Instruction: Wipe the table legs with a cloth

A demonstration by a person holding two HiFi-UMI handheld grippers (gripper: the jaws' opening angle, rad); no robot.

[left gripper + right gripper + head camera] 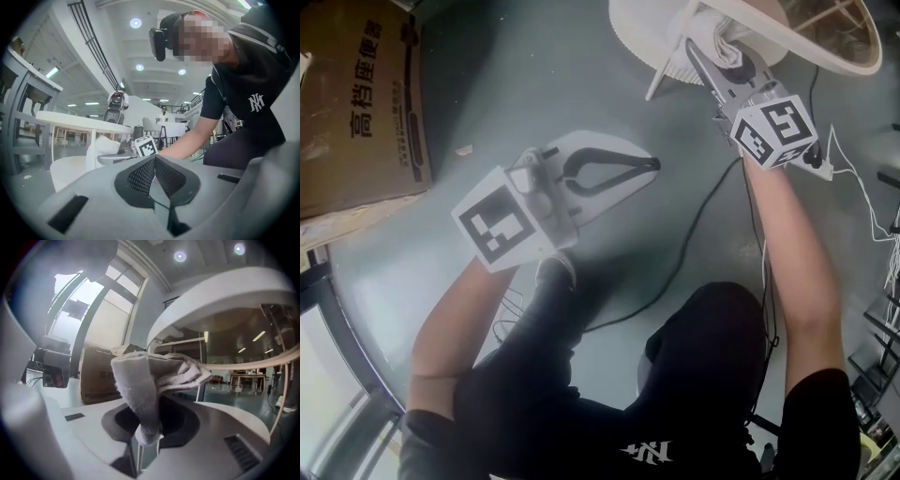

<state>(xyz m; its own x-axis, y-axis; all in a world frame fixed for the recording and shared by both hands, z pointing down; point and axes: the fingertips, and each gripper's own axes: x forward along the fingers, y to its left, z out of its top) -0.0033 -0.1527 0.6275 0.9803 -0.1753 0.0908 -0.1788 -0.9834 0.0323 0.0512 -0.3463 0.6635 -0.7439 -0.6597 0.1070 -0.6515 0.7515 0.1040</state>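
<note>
My right gripper [701, 54] reaches under the round white table [853, 62] at the top right, shut on a white cloth [727, 45]. In the right gripper view the folded cloth [154, 378] sticks up from between the jaws, with the curved underside of the tabletop [220, 291] above it and a thin table leg [201, 386] just behind. A slanted white leg [664, 77] shows beside the gripper in the head view. My left gripper [653, 166] hovers over the floor at centre left. Its pads [143, 176] meet, with nothing between them.
A large cardboard box [356, 103] lies at the upper left. A black cable [694, 234] runs across the grey floor to a power strip [821, 170]. Thin white wires [877, 202] trail at the right. The person's dark-clad legs fill the bottom.
</note>
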